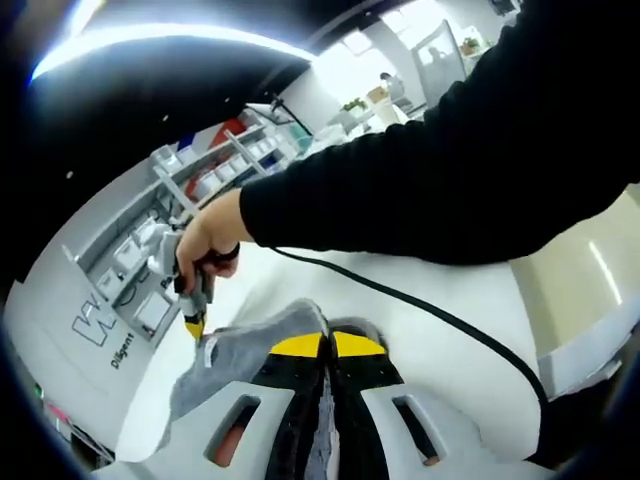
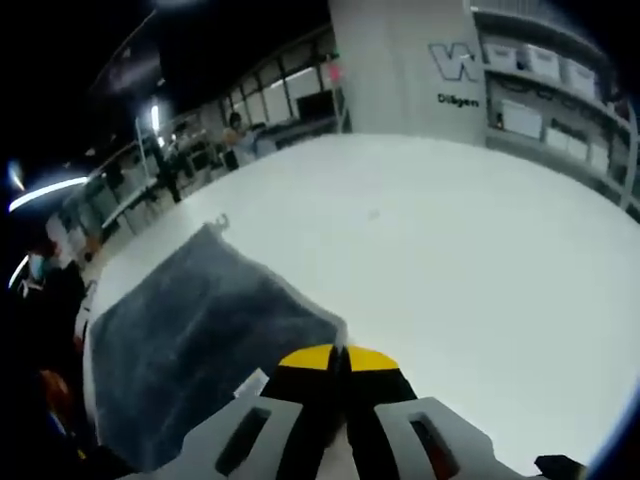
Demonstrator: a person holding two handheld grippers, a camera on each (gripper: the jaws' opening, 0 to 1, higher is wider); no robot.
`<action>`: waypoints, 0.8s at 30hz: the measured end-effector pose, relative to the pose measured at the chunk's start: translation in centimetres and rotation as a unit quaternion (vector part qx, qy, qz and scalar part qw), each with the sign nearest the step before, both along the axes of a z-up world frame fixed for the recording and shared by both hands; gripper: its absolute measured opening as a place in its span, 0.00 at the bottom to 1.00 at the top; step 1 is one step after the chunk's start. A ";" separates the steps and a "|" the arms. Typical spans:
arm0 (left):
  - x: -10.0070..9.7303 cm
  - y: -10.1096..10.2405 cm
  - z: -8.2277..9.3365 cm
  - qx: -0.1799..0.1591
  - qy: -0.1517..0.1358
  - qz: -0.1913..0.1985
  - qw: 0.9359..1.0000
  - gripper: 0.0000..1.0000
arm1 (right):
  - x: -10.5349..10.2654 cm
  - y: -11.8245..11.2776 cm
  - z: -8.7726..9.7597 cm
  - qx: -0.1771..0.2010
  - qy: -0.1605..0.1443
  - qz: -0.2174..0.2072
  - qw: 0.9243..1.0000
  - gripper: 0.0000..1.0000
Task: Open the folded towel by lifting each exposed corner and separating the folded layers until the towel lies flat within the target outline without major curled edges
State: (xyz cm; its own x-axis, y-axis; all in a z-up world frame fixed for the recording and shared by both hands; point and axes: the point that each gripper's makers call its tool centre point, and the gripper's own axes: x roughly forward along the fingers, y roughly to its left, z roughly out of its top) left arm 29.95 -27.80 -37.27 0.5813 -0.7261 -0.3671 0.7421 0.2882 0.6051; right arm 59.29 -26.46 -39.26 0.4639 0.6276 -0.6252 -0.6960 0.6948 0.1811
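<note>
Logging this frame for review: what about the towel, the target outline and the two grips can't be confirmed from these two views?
- Towel far edge: right gripper view, cut off by the dark rim.
- Target outline: no marking distinguishable on the table; glare washes it out.
- Left gripper: its own jaws hide the cloth pinched between them.
- Right gripper: jaws closed at the towel's corner; the pinched edge is hidden.
- Wall lettering: too small.

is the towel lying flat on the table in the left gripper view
No: in the left gripper view the grey towel hangs lifted off the white table, pinched between the left gripper and the right gripper.
</note>
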 end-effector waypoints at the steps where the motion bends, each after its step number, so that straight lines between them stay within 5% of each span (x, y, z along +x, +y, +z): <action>1: 0.0 0.0 0.1 -0.001 -0.001 -0.002 1.000 0.00 | 0.1 -0.2 -0.1 -0.003 0.001 -0.004 1.000 0.00; 9: 0.2 0.1 0.7 -0.005 -0.009 0.001 1.000 0.00 | 1.5 -0.8 0.3 0.001 -0.006 -0.014 1.000 0.00; 24: -0.3 1.2 1.7 -0.050 0.032 -0.012 0.998 0.00 | 2.9 -1.4 1.8 0.009 -0.021 -0.067 0.997 0.00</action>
